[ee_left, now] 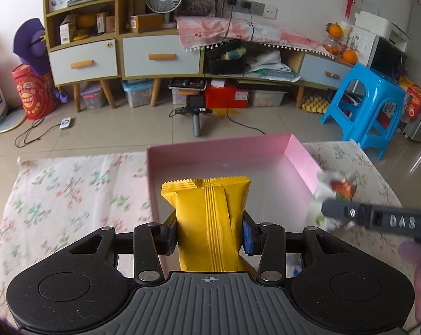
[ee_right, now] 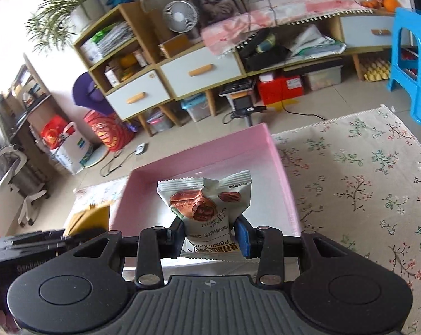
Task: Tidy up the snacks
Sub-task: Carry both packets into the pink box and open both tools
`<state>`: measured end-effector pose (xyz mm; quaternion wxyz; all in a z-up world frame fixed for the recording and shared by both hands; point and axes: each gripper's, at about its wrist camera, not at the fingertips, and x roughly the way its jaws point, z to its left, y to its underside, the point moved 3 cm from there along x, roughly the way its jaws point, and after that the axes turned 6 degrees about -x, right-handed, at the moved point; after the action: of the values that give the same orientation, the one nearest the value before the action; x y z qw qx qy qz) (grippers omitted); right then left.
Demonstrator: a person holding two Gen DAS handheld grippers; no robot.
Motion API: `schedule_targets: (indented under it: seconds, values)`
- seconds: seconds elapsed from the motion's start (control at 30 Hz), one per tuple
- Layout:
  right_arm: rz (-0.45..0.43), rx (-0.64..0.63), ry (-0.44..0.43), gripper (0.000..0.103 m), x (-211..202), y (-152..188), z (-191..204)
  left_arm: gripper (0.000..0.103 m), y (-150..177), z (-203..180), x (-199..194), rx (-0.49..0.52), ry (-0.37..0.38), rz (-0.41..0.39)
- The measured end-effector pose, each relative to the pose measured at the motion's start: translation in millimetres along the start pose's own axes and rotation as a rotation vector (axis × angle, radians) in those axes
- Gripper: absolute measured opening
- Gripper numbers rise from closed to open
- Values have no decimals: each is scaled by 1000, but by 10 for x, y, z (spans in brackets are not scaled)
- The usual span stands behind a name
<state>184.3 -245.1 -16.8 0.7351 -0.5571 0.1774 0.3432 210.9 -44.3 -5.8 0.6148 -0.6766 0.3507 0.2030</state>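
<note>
A yellow snack packet (ee_left: 207, 217) stands upright between the pads of my left gripper (ee_left: 209, 236), which is shut on it over the near edge of the pink box (ee_left: 224, 150). My right gripper (ee_right: 209, 237) is shut on a white pecan packet (ee_right: 207, 203), held above the near part of the same pink box (ee_right: 280, 167). In the left wrist view the right gripper (ee_left: 377, 219) shows at the right edge with the pecan packet (ee_left: 338, 192), blurred. In the right wrist view the left gripper (ee_right: 29, 243) and the yellow packet (ee_right: 87, 217) show at the left.
The box sits on a table under a floral cloth (ee_right: 363, 181). Beyond the table's far edge is tiled floor (ee_left: 126, 128), a low cabinet with drawers (ee_left: 160, 55), a blue plastic stool (ee_left: 366, 103) and cables with a camera handle (ee_left: 196, 114) on the floor.
</note>
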Motion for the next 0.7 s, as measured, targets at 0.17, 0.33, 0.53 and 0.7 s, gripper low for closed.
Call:
schedule_targets:
  seconds: [0.17, 0.33, 0.53, 0.7]
  values:
    - [-14, 24, -2, 29, 19, -42, -118, 40, -82, -73, 273, 11, -49, -17]
    - [-8, 36, 12, 29, 69, -41, -187, 40, -82, -101, 474, -24, -90, -19]
    - [-5, 38, 24, 39, 56, -76, -239, 46, -24, -98, 592, -44, -107, -4]
    - [-25, 36, 27, 63, -8, -119, -242, 72, -15, -107, 577, -36, -120, 1]
